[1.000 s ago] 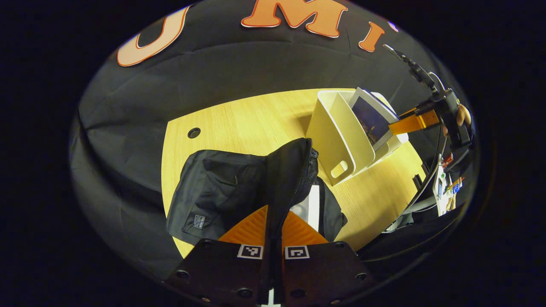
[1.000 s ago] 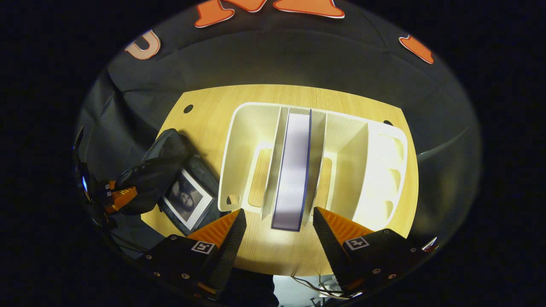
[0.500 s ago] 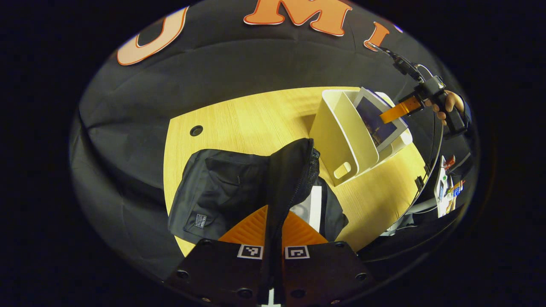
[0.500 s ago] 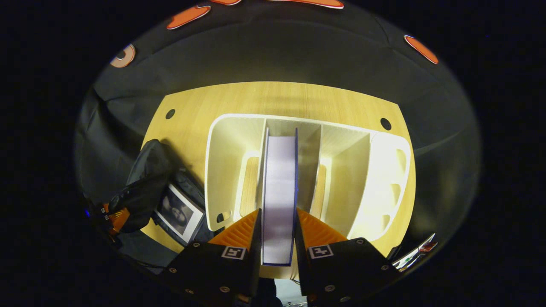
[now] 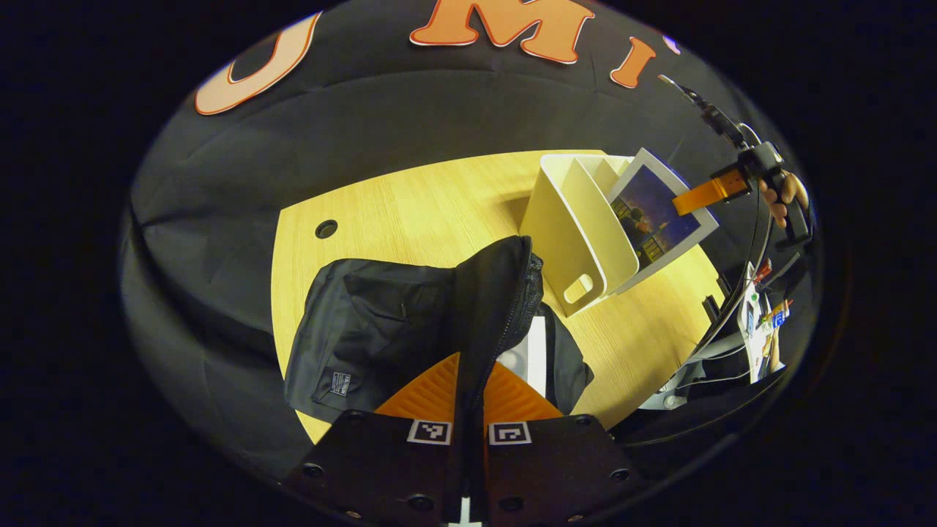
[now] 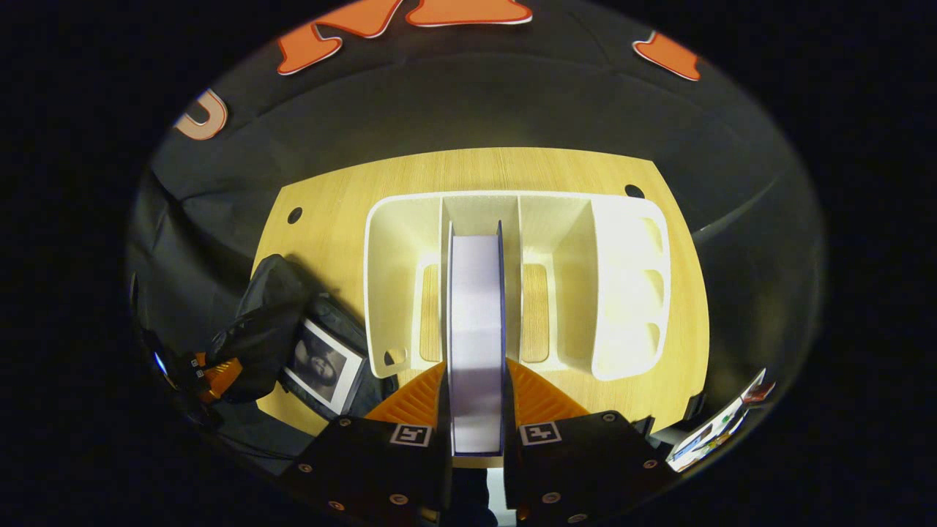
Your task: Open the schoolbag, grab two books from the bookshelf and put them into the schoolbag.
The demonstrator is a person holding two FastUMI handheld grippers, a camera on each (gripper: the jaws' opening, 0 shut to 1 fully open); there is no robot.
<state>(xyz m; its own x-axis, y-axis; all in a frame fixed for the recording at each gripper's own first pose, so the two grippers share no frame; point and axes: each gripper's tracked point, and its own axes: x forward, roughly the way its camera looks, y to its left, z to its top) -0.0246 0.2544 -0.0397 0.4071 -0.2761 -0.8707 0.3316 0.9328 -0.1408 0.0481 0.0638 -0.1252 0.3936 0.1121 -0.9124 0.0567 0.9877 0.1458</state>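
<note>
The black schoolbag [image 5: 381, 322] lies on the wooden table, its flap [image 5: 498, 293] held up by my left gripper [image 5: 470, 388], which is shut on the fabric. A first book [image 5: 531, 351] lies inside the bag; in the right gripper view this book [image 6: 323, 366] shows beside the bag [image 6: 263, 322]. My right gripper [image 6: 476, 391] is shut on the second book [image 6: 476, 307], seen edge-on and partly lifted from the white bookshelf [image 6: 622, 278]. In the left gripper view the right gripper [image 5: 714, 192] holds that book [image 5: 655, 216] tilted out of the bookshelf [image 5: 564, 219].
The wooden table [image 6: 468, 172] has small round holes [image 6: 294, 215] near its far corners. Black cloth hangs behind it. Cables and small coloured items [image 5: 758, 322] sit off the table's right edge in the left gripper view. A hand [image 5: 783, 197] holds the right gripper.
My right gripper closed on the second book and has drawn it partly out of the bookshelf, tilting it. The left gripper keeps holding the bag's flap in place.
</note>
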